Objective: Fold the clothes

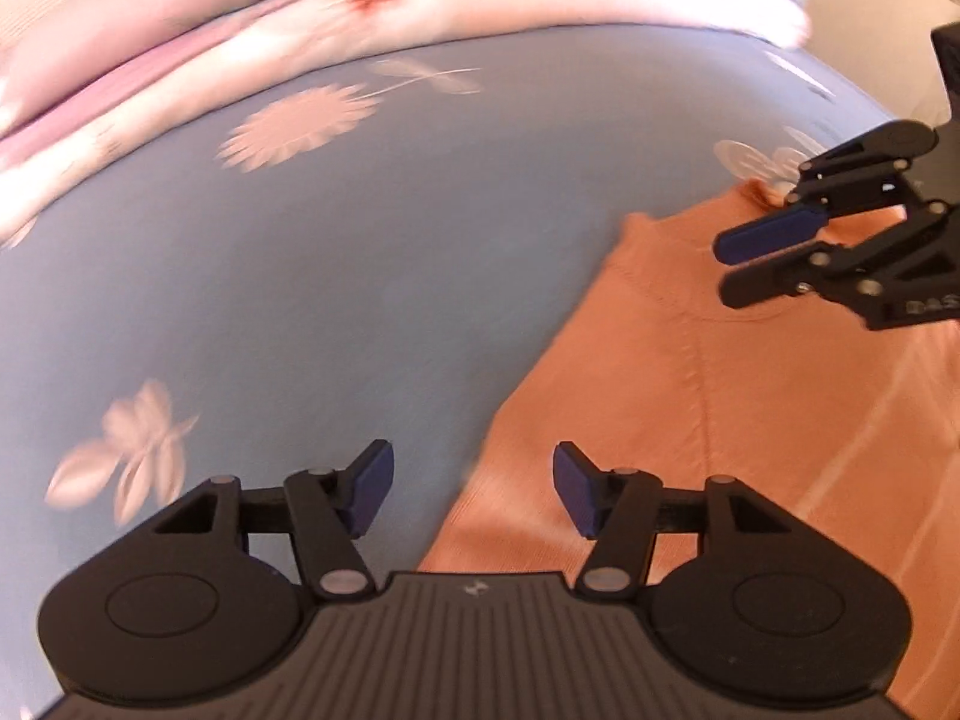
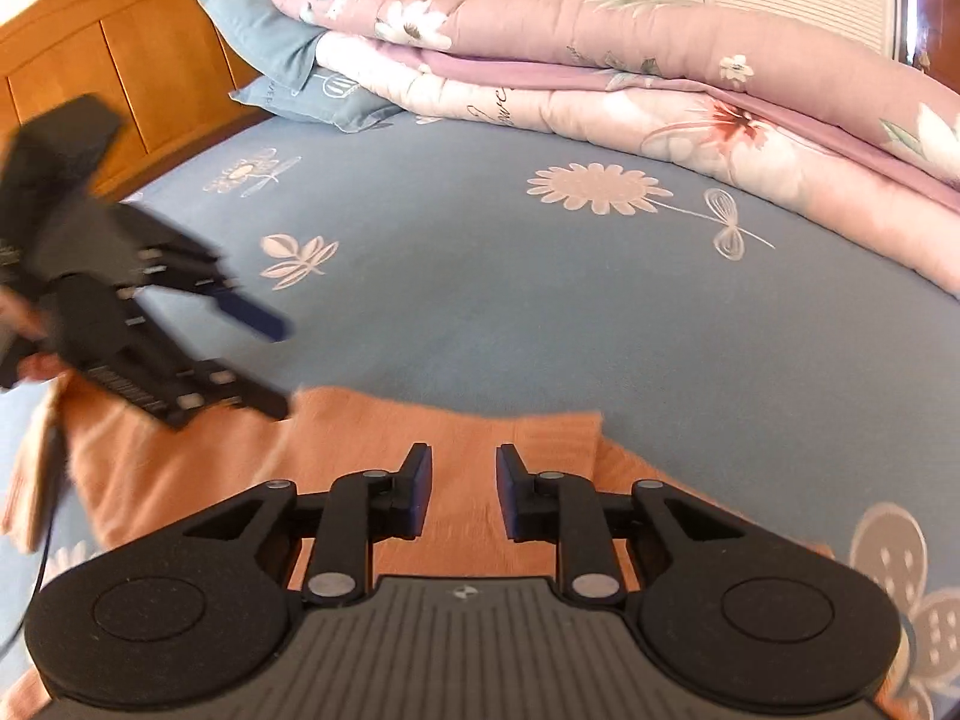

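Script "Love" on folded pink quilt [image 2: 600, 66], orange garment [image 2: 480, 444] below, claws empty.

- The left gripper [image 1: 474, 489] fills the six o'clock edge, its blue pads standing apart with nothing between them.
- Beneath its right finger lies an orange garment [image 1: 750, 420], spread from five o'clock up toward three o'clock; its left edge runs on a slant under the gap between the fingers.
- The right gripper [image 1: 735, 267] reaches in from three o'clock, hanging over the garment's upper end; its fingers show a narrow gap, and no cloth is seen between them.
- A blue bedsheet [image 1: 330, 300] with pale flower prints covers the centre and the nine o'clock side.
- A pink floral quilt [image 1: 360, 6], blurred, lies along twelve o'clock, resting on the sheet.
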The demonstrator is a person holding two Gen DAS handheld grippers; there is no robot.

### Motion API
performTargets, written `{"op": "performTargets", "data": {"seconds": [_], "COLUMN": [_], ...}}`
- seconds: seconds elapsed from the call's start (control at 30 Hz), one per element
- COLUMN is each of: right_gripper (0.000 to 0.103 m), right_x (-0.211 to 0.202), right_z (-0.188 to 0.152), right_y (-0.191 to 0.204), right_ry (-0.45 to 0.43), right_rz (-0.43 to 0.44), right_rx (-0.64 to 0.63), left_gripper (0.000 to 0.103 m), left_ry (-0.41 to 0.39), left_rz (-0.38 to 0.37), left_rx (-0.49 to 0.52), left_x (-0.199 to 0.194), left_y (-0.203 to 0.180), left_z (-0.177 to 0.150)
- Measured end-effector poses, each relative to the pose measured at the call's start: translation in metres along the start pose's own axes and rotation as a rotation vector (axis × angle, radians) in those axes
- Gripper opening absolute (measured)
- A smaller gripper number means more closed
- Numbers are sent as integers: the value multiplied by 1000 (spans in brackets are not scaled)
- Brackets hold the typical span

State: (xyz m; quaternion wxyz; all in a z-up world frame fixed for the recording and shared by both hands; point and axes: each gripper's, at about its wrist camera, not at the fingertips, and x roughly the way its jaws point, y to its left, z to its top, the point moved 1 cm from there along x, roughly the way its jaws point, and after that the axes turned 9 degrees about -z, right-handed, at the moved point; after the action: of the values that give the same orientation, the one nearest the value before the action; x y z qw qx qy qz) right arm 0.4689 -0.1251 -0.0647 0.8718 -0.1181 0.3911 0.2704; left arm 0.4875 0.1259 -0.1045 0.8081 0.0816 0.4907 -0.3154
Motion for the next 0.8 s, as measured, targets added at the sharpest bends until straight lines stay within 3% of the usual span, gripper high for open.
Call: {"op": "performTargets", "data": {"seconds": [0.07, 0.1, 0.13, 0.17, 0.2, 0.23, 0.3, 0.33, 0.4, 0.53, 0.6, 0.67, 0.7, 0.8], "right_gripper": [27, 27, 29, 30, 32, 33, 33, 33, 33, 33, 33, 33, 33, 33], "right_x": [-12, -18, -25, -32, -41, -49, -60, -64, -73, -105, -115, -114, -109, -85], "right_z": [-6, -9, -14, -18, -24, -31, -41, -47, -60, -87, -100, -107, -108, -103], "right_y": [-5, -8, -12, -16, -22, -27, -43, -49, -61, -84, -101, -115, -120, -126], "right_ry": [0, -1, -3, -10, -16, -22, -30, -28, -21, -35, -35, -35, -36, -13], "right_rz": [-10, -13, -24, -48, -62, -75, -94, -116, -180, -288, -345, -378, -378, -311], "right_rx": [5, 7, 9, 11, 23, 34, 90, 108, 134, 198, 252, 289, 302, 295], "left_gripper": [57, 50, 33, 30, 14, 6, 1, 0, 0, 8, 18, 24, 26, 25], "left_ry": [57, 93, 119, 115, 110, 106, 84, 110, 140, -75, -135, -136, -118, -79], "left_rz": [-70, -90, -56, -12, 31, 75, 260, 361, 370, 229, 114, -23, -51, -32], "left_rx": [-48, -57, -47, -45, -34, -20, 22, 13, -34, -66, 1, 59, 80, 79], "left_x": [13, 16, 25, 27, 25, 22, 22, 28, 30, -8, -12, 0, 11, 46], "left_y": [3, -1, 1, -3, -9, -16, -23, -19, -10, -32, -59, -82, -92, -103], "left_z": [7, 3, 4, 4, 5, 7, 6, 4, -1, 8, 14, 25, 30, 42]}}
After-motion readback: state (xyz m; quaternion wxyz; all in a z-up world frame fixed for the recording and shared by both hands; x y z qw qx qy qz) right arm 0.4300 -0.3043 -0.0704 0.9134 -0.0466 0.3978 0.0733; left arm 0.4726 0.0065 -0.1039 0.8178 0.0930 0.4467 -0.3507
